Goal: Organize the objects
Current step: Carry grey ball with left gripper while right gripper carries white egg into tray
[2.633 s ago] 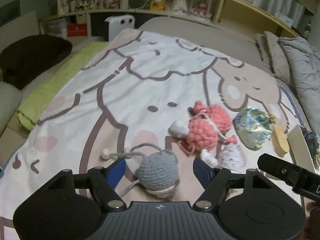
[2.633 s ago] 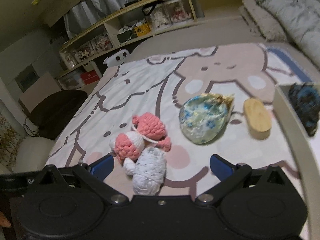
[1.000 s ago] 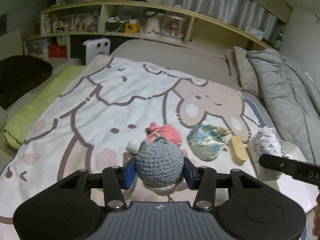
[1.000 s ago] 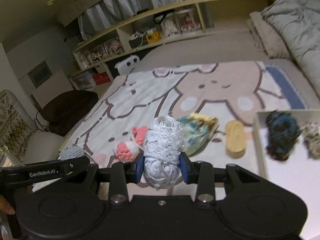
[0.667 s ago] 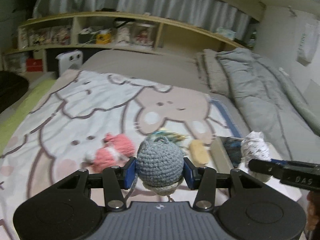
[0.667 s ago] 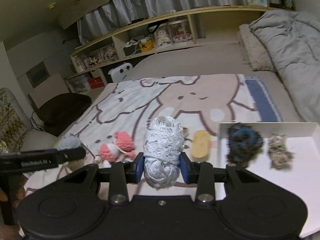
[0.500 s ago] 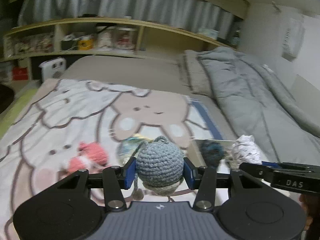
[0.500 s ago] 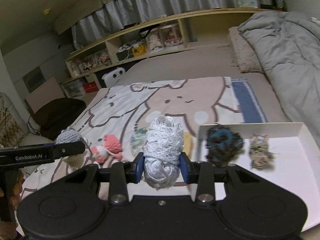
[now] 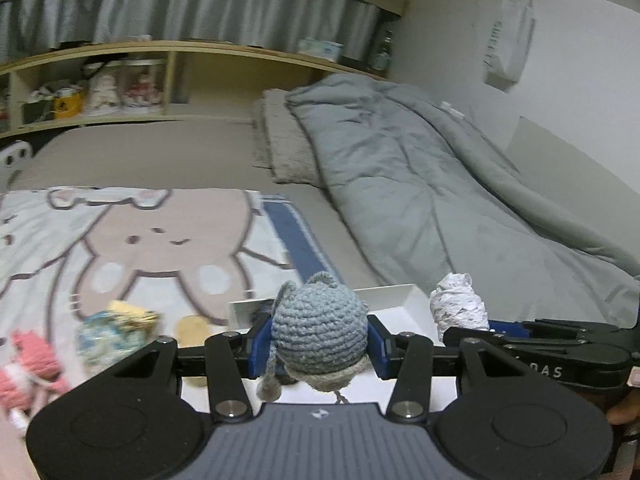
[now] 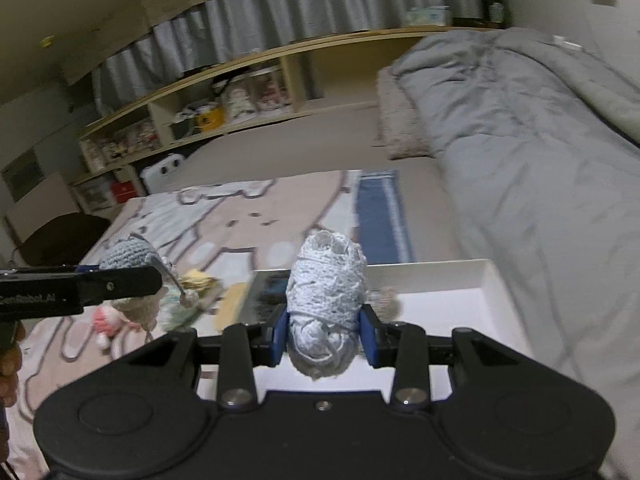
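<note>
The left gripper (image 9: 320,346) pinches a grey ball (image 9: 320,330), loop upward, at lower centre. The right gripper (image 10: 323,336) pinches a white skein (image 10: 326,300), long axis upright, before the tray (image 10: 490,280).

Dim indoor light, flat and greyish, no clear source, no glare. Both views motion-blurred: blanket (image 9: 132,236) print and shelf (image 10: 224,92) smeared, small items on the bed soft. Gripper bodies near the lens sharp. Strong fisheye bending, black vignette at corners. Shadows faint.
</note>
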Available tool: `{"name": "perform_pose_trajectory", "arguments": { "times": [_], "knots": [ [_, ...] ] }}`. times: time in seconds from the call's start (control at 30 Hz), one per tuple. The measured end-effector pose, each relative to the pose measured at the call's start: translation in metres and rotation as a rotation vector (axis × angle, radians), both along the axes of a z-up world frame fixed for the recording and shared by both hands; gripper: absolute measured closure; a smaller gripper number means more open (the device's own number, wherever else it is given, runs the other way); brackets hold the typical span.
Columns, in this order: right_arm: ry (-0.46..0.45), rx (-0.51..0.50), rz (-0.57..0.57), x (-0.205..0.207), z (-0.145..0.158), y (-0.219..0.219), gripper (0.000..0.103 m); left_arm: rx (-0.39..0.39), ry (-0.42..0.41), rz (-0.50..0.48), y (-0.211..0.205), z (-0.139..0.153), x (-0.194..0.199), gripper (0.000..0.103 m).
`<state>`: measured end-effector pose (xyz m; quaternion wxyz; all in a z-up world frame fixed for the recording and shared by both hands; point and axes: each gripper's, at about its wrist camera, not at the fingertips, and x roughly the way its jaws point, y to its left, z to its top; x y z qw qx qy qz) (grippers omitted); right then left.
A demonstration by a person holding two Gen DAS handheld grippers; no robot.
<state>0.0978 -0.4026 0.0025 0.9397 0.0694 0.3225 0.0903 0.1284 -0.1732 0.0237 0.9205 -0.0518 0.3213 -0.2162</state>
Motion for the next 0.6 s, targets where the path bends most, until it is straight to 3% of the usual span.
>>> {"name": "perform_pose_trajectory", "arguments": {
  "times": [0.4,0.6],
  "knots": [
    [0.026,-0.038,-0.072,0.030,-0.032,-0.071,0.065,-0.075,0.001,-0.124,-0.086,-0.024,0.043,0.054],
    [0.042,-0.055,-0.087,0.047,-0.048,-0.093,0.065,-0.160,0.059,-0.166,-0.115,-0.056,0.073,0.054]
  ]
}}
